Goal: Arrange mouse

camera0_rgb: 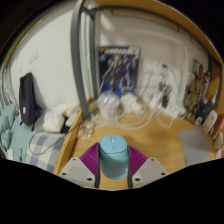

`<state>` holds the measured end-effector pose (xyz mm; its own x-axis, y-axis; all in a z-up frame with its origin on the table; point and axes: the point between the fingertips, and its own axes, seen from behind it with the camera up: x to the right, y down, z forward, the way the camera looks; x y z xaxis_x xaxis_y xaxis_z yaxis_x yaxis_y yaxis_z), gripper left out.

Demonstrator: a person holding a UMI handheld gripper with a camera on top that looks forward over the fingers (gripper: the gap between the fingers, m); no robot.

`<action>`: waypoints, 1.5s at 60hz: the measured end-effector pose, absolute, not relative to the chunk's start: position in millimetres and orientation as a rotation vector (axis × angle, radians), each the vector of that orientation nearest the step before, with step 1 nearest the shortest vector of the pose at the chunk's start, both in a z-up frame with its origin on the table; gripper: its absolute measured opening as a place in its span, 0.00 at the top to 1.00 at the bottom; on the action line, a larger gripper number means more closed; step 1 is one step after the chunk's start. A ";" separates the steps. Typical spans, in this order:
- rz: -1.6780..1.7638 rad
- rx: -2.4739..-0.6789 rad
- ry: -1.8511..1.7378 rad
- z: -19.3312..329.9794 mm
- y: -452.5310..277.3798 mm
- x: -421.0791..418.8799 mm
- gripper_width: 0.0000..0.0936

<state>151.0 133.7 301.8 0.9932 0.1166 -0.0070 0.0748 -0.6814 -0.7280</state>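
Observation:
A light blue-green computer mouse [113,155] sits between my two fingers, its scroll wheel facing up and its nose pointing away from me. My gripper [112,160] is shut on it: the purple pads [90,158] press against both of its sides. The mouse is held over a wooden desk [150,135]. Its rear end is hidden below the fingers.
Beyond the fingers stand a clear plastic container [108,104] and white items [52,121] on the left. A poster [118,66] leans on the back wall. Cables [40,140] lie at the left. Bottles and small objects [205,100] crowd the right side.

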 end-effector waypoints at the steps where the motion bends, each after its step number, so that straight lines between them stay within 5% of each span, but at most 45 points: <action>1: 0.061 -2.304 -0.127 317.6 141.0 161.6 0.60; 14: -0.113 -2.072 -0.074 513.2 231.4 359.5 0.60; 18: -0.169 -2.042 -0.086 529.6 233.9 420.5 0.60; 26: -0.206 -2.077 -0.063 519.5 248.9 549.6 0.60; 37: -0.204 -2.235 -0.076 394.2 236.4 643.4 0.60; 48: -0.099 -2.399 -0.042 280.0 219.8 667.1 0.60; 61: -0.011 -2.487 -0.035 216.2 216.9 659.2 0.57; 76: -0.024 -2.508 0.021 215.1 212.8 660.3 0.39; 80: -0.030 -2.518 -0.008 218.7 210.8 658.1 0.23; 90: -0.090 -2.472 0.005 281.2 191.1 654.2 0.19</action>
